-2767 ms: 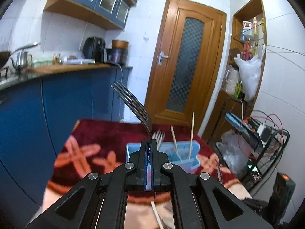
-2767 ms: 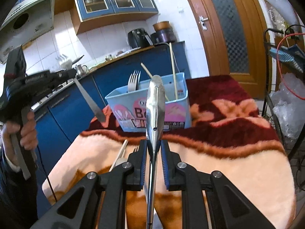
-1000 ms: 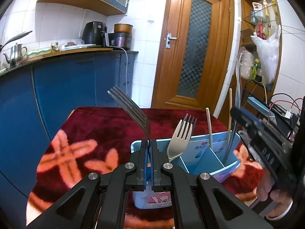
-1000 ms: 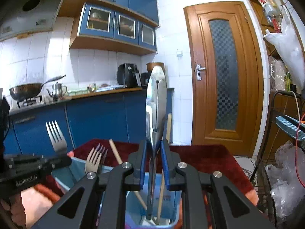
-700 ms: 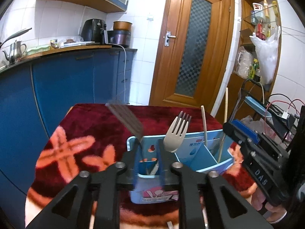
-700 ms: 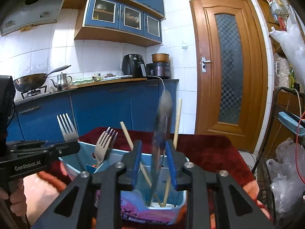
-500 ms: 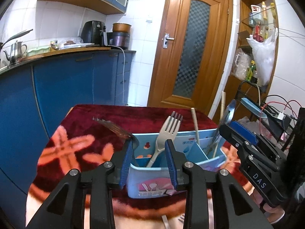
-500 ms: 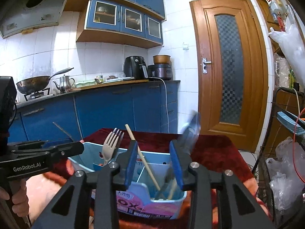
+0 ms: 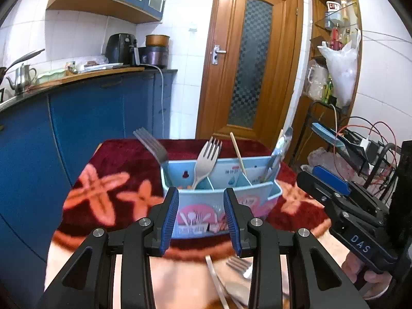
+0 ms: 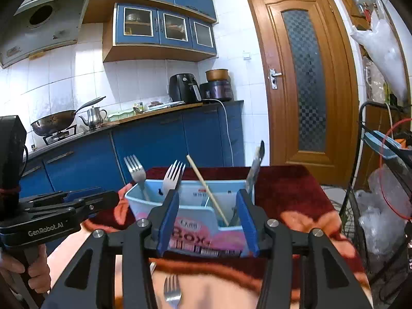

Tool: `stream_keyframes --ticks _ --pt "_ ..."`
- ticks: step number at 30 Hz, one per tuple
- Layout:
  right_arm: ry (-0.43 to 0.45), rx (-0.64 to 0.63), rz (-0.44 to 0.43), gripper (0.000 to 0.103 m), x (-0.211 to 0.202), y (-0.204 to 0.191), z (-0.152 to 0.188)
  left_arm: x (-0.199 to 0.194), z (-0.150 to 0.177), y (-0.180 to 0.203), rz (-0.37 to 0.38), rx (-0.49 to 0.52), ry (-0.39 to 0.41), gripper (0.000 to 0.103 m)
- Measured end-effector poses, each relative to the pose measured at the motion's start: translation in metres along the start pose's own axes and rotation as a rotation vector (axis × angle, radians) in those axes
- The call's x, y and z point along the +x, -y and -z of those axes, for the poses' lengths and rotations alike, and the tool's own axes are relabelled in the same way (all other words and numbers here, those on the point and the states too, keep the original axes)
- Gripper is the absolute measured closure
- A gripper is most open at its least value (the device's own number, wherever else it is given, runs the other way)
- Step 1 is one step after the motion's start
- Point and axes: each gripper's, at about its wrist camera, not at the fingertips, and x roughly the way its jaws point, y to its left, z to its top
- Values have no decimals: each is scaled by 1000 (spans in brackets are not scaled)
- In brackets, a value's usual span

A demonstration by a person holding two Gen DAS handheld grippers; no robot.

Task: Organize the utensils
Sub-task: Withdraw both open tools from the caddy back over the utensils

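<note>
A light blue utensil caddy (image 9: 257, 195) (image 10: 139, 200) stands on a red and peach patterned blanket (image 9: 108, 185). Two forks (image 9: 152, 144) (image 9: 208, 154), a chopstick (image 9: 238, 154) and a metal knife (image 9: 280, 146) (image 10: 255, 167) lean in its compartments. My left gripper (image 9: 200, 195) is open just in front of the caddy, with nothing between its fingers. The jaws of my right gripper (image 10: 208, 198) are opening, with nothing between them; the caddy stands behind. A loose fork (image 10: 171, 291) (image 9: 238, 264), a chopstick (image 9: 213, 275) and a spoon (image 9: 237, 288) lie on the near blanket.
Blue kitchen cabinets (image 9: 90, 118) run along the left, close to the table's edge. A wooden door (image 10: 303, 90) is behind. A wire rack with cables and bags (image 10: 381, 206) stands at the right. A hand holds each gripper's handle at the picture edges.
Both grippers opened: the left let its fork drop into the caddy, the right let its knife drop in. Both have since drawn back from the caddy.
</note>
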Motion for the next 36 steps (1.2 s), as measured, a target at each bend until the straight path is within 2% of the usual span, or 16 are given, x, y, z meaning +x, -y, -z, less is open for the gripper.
stream_keyframes --ticks 9,16,22,36 --pt "-71 34 22 44 -30 -1 18 -14 22 0 -6 -19 -62 66" --pt "-125 63 56 42 -44 7 35 -16 40 0 -14 -31 -117 64" --pt "-187 84 63 40 -47 15 52 -8 55 1 -24 -33 -180 60" --pt "-282 132 65 38 -43 34 82 28 77 13 -46 -2 -308 60"
